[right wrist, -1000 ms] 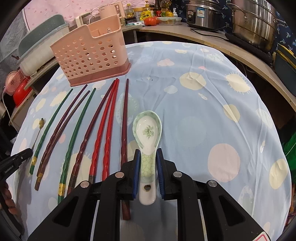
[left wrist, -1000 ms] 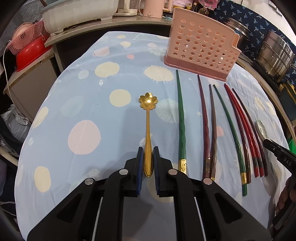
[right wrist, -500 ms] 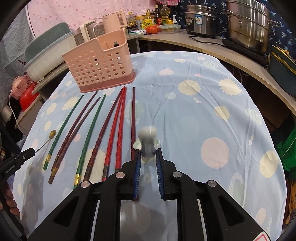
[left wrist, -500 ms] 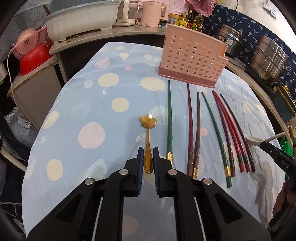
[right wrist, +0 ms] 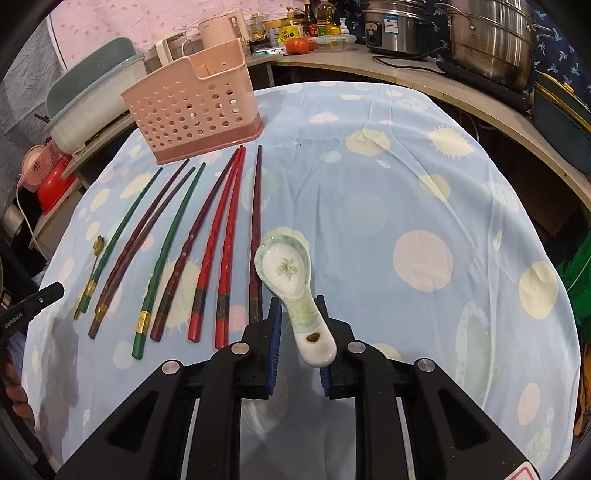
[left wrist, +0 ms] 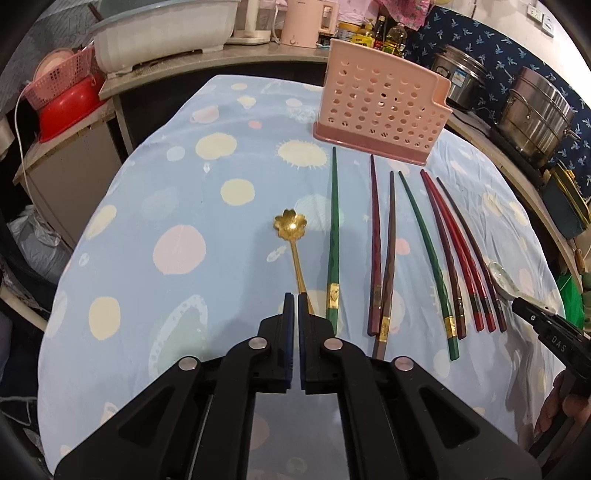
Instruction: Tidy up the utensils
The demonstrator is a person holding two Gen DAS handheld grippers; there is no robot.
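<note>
A gold flower-bowl spoon (left wrist: pixel 291 236) lies on the blue dotted cloth; its handle runs beside the right finger of my left gripper (left wrist: pixel 296 299), whose jaws are shut with nothing between them. A white-green ceramic spoon (right wrist: pixel 291 280) sits tilted between the jaws of my right gripper (right wrist: pixel 298 306), which are parted wider than its handle. Several green, brown and red chopsticks (left wrist: pixel 384 243) lie in a row on the cloth, also in the right wrist view (right wrist: pixel 207 240). A pink perforated utensil holder (left wrist: pixel 380 103) stands behind them, also in the right wrist view (right wrist: pixel 195 107).
The round table (right wrist: pixel 424 192) drops off at its cloth edge on all sides. A counter behind holds steel pots (right wrist: pixel 491 40), a kettle (left wrist: pixel 303 22), a white tub (left wrist: pixel 162 33) and a red basin (left wrist: pixel 66 110).
Both grippers lifted and drew back. The left gripper closed fully and the gold spoon now lies beside it. The right gripper's jaws opened and the ceramic spoon sits loose and tilted.
</note>
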